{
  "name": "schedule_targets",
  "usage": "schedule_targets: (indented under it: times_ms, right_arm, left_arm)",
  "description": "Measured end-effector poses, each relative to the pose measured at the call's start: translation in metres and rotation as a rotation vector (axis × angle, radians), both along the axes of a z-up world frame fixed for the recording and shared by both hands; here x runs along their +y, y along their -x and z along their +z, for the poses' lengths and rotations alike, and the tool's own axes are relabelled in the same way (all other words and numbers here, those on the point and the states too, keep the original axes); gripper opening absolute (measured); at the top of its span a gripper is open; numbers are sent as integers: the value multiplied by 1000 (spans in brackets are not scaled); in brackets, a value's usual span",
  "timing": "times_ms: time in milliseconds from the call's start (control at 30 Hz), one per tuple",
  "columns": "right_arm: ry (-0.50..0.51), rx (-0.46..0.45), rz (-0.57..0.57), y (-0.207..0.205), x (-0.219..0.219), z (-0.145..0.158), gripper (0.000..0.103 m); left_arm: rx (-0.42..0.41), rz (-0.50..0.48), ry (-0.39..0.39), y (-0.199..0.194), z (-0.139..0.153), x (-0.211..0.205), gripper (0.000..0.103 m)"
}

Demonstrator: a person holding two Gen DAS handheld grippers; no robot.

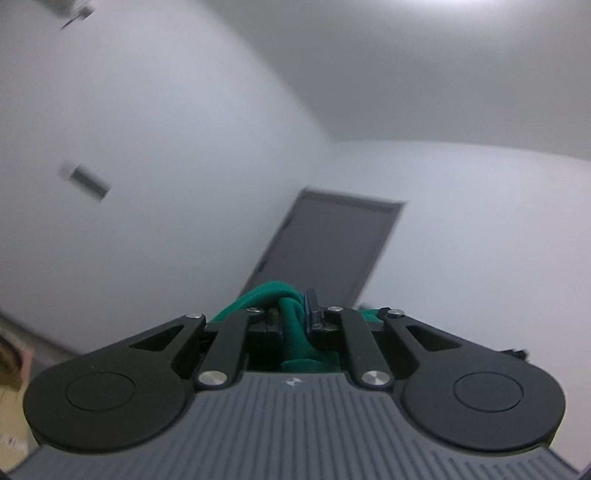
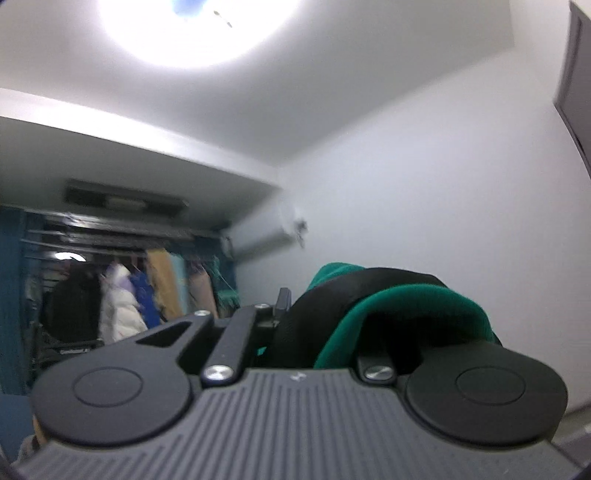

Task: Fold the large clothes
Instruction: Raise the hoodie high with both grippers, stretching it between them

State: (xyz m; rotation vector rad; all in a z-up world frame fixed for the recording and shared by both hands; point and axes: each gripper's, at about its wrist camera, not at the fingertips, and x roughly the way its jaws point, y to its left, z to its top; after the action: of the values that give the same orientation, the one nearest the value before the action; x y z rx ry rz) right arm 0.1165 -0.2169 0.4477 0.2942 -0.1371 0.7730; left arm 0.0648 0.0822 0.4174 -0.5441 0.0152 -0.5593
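Observation:
Both grippers point up toward walls and ceiling. My left gripper point(image 1: 293, 314) is shut on a bunched fold of the green garment point(image 1: 291, 332), which runs between the fingers and down under the gripper. My right gripper point(image 2: 295, 314) is shut on the same green and black garment point(image 2: 399, 310); the cloth drapes over its right finger and hides it. The rest of the garment hangs below, out of view.
A grey door point(image 1: 325, 247) stands ahead of the left gripper in a white wall. In the right wrist view a rack of hanging clothes point(image 2: 147, 291) is at the left, an air conditioner point(image 2: 262, 236) on the wall, and a bright ceiling lamp point(image 2: 195, 29) above.

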Motion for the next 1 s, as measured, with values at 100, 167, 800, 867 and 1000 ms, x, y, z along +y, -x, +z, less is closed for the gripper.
schedule_targets:
  times_ms: [100,167,800,867,1000]
  right_arm:
    - [76,138,-48,-43,10,-29,16]
    - [127,234,-61,-79,17,-69,16]
    - [295,764,-192,-435,82,-463,20]
    - [312,789,-199,-451,82,-487,20]
    - [348,858,-197,-479,85,-527,20]
  left_arm:
    - [123,21,-41,-52,-51,2,12]
    - [214,40,-54,-90,-98,5,13]
    - [728,90,-181,-465,-466,47,15]
    - [776,81,-177,-484,-490,52,15]
    - [858,86,-190,-510,-532,53,16]
